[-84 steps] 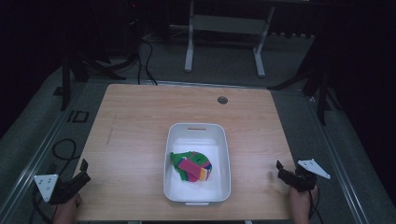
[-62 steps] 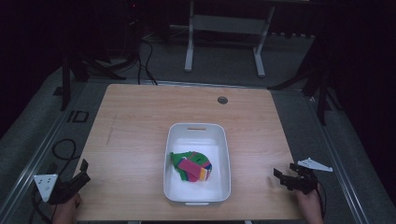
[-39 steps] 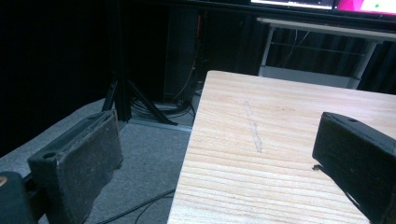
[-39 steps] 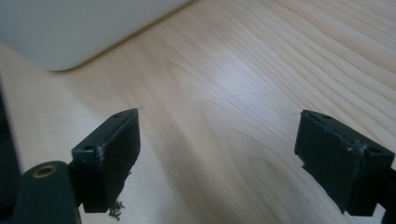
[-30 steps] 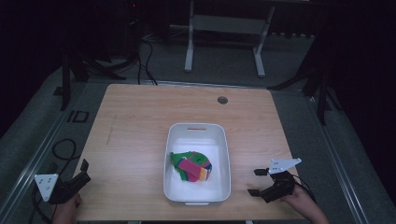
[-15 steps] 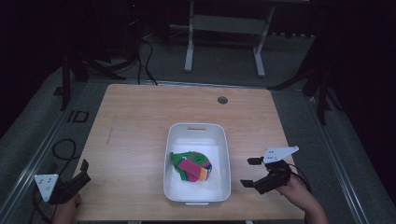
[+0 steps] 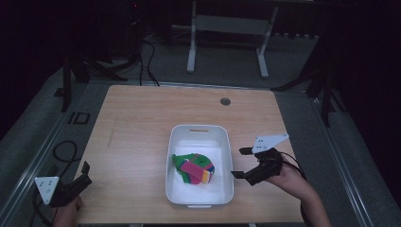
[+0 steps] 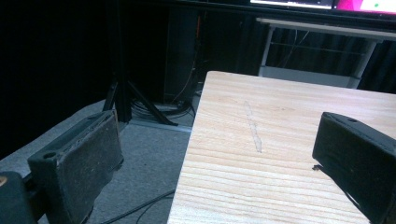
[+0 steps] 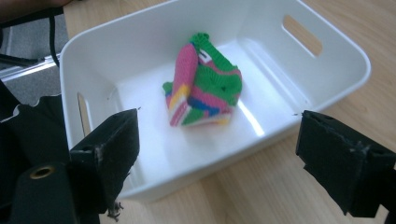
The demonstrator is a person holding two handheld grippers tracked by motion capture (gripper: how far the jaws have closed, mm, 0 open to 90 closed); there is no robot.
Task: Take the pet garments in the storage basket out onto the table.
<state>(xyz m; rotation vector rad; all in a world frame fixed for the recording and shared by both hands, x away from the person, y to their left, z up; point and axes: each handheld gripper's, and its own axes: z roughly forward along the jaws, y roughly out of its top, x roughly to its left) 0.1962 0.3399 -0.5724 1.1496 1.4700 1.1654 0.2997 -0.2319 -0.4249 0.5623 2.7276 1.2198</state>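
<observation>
Item 1. White rectangular plastic bin [image 7: 199,137] with slotted handles at both short ends, lower centre of the high view, on the pale wooden tabletop [image 7: 142,127]. Long axis running away from the person; judged so placed as to be reachable by either hand.

Item 2. Bundled knitted cloth in green, pink, yellow and blue stripes [image 7: 194,168], lying loose on the bin floor, toward the near end, touching no wall as far as can be told (folded or balled, fold not readable). In the right gripper view, centre of frame [image 9: 203,88], framed between the two black jaws. No other contents in the bin.

Item 3. Right black two-jaw gripper [image 7: 243,162], lower right of the high view, just beside the bin's right wall, jaws spread wide and holding nothing. Aimed leftward over the rim at the cloth; judged a reach toward it, grasp not yet made. Grey three-cornered plate on top.

Item 4. Left black two-jaw gripper [image 7: 85,172], lower-left corner of the high view, at the table's near left edge, well apart from the bin. Jaws parted, nothing between them (left gripper view: bare table edge and grey floor). Judged parked out of the way.

Item 5. Small round grommet [image 7: 225,101], upper part of the tabletop, unconnected with the work.
</observation>
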